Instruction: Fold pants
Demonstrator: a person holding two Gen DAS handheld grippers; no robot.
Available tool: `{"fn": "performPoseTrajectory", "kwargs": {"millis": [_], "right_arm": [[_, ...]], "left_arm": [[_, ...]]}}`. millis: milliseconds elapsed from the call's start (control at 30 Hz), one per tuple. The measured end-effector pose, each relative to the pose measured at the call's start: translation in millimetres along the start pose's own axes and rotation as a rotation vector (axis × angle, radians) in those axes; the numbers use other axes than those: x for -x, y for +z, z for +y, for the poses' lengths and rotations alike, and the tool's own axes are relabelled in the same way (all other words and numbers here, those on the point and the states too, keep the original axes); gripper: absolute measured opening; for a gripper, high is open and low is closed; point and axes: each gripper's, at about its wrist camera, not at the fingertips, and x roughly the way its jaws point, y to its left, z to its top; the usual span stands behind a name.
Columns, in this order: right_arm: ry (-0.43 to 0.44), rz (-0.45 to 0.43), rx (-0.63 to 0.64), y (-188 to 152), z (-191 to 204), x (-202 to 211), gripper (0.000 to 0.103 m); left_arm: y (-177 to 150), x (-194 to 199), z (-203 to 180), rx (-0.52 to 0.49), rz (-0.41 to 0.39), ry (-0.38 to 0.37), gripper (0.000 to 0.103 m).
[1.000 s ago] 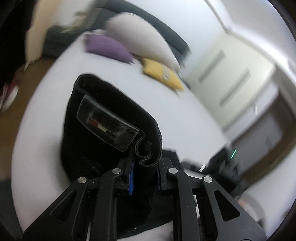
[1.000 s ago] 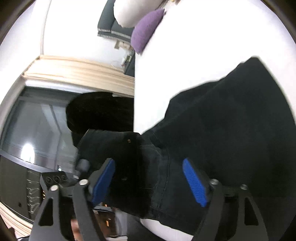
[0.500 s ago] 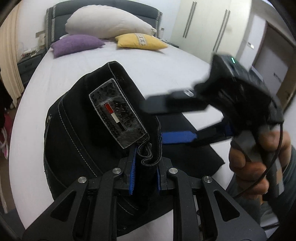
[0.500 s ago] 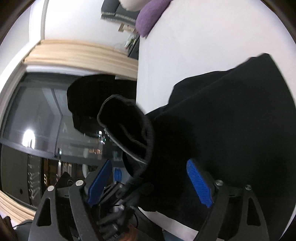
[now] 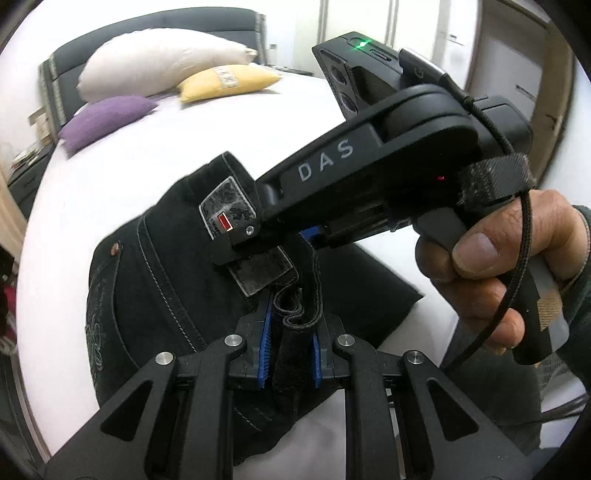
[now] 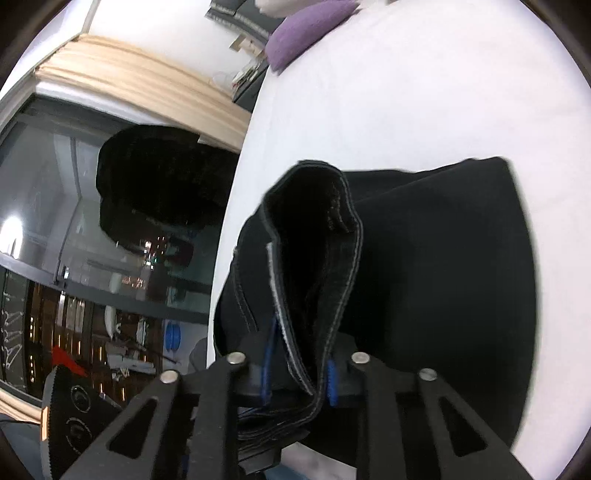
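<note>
Black pants (image 5: 166, 295) lie bunched on the white bed (image 5: 258, 129), with the waistband lifted. My left gripper (image 5: 290, 354) is shut on a folded piece of the waistband, its blue pads pressing both sides. The grey leather patch (image 5: 225, 210) on the waistband faces the left wrist camera. A hand (image 5: 498, 280) holds the other gripper, which reaches in from the right onto the waistband by that patch. In the right wrist view my right gripper (image 6: 301, 376) has its jaws closing, and the doubled waistband (image 6: 314, 240) is pinched between the blue pads. The rest of the pants (image 6: 443, 277) spreads flat beyond it.
At the head of the bed lie a white pillow (image 5: 159, 59), a yellow one (image 5: 229, 81) and a purple one (image 5: 107, 118). Wardrobe doors (image 5: 406, 22) stand behind. Left of the bed are a beige curtain (image 6: 129, 85), a window and a dark heap (image 6: 159, 184).
My left gripper carried the waistband over to the right gripper and rolled upright. The right gripper's wide-open jaws closed onto the waistband.
</note>
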Motion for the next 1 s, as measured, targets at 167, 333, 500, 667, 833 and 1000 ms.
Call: {"fn": "performPoseTrajectory", "kwargs": {"millis": [167,333,500,667,833,1000], "right_arm": [[-0.013,-0.045,-0.025,5,-28,25,0.02],[-0.032,-0.064,-0.051,8,-60,40,0.019],[0.009,-0.037,-0.136,-2,-105,22,0.019],[0.102,-0.078,-0.169,-9,-114,23,0.03],[-0.015,-0.151,-0.163,-3,-101,58,0.045],[0.082,-0.172,-0.037,-11,-54,74,0.045]], "left_arm": [[20,-23,-26,-0.055,-0.001,-0.041,0.016],[29,-52,-41,-0.069,0.021,-0.079,0.016],[27,-82,-32,-0.026,0.11,-0.117,0.016],[26,-41,5,0.101,0.071,-0.23,0.016],[17,-11,79,0.234,-0.002,-0.119,0.016],[11,-15,117,0.299,-0.003,-0.09,0.016]]}}
